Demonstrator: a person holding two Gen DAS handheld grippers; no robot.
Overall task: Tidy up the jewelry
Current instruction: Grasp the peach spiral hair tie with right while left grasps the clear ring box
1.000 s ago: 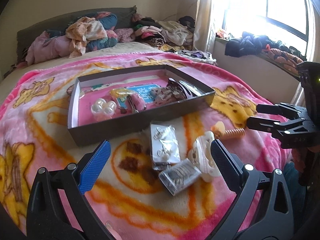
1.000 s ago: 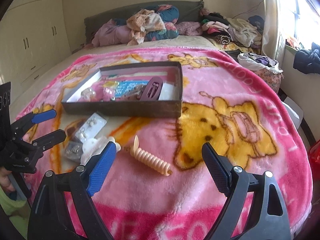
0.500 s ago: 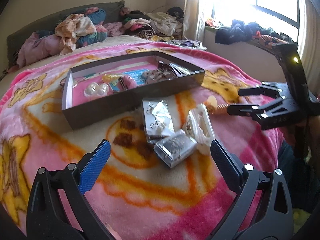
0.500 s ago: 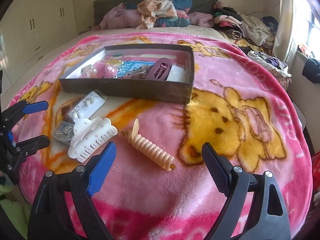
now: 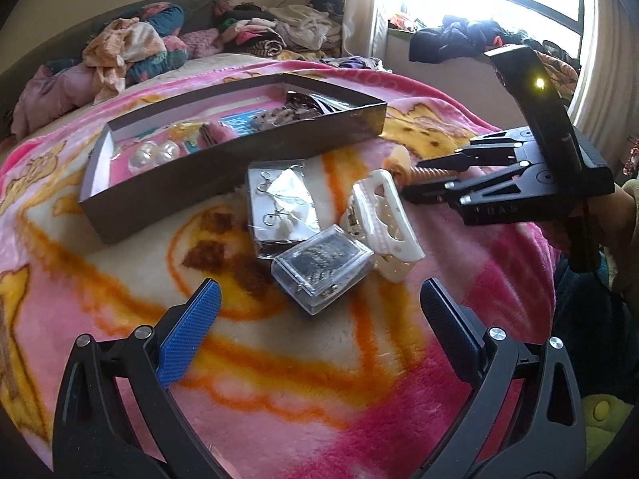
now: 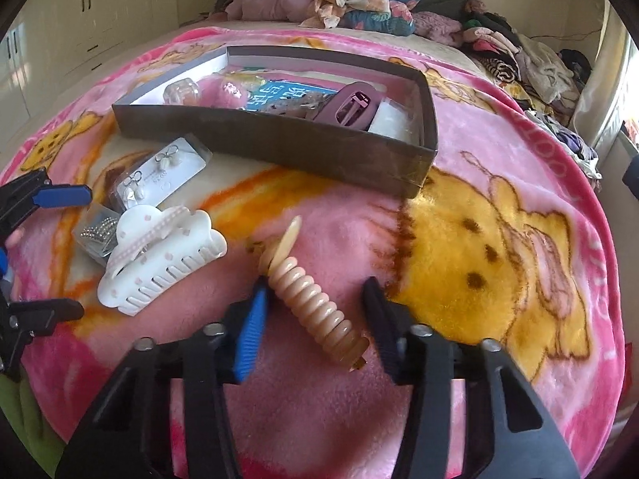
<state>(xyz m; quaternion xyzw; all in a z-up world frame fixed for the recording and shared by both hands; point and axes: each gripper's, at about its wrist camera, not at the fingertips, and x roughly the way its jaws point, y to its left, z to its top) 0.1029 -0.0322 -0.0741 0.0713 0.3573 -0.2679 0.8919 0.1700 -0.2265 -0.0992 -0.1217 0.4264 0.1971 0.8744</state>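
Right gripper (image 6: pixel 315 311), wrist view: my jaws are closing around the spiral hair clip (image 6: pixel 315 303), which lies on the pink blanket (image 6: pixel 479 151) between the two fingers. The blue pad (image 6: pixel 251 327) is just beside the clip's ribbed body on one side; the black finger (image 6: pixel 379 319) on the other side shows a clear gap, so I do not yet have hold of it. The clip's flat disc end points ahead of the fingertips, its narrow tip back toward the palm of the tool.

Handling, as I judge it: the clip looks like light, stiff, glossy plastic, and its rounded ribs could roll or squirt out of smooth pads. I would take it across the middle of the coil, where the ribs are widest, not at the tapering tip.

Left gripper (image 5: pixel 319 319), wrist view: my fingers stand wide apart and hold nothing. Just ahead of them lies a clear plastic case (image 5: pixel 323 267), beyond it a carded earring packet (image 5: pixel 283 203), and beside those a white claw clip (image 5: pixel 383 223).

Destination: the dark open box (image 6: pixel 279 139), well ahead of both sets of fingers, already holding a mauve clip (image 6: pixel 351 105) and other pieces. Four items remain outside it.
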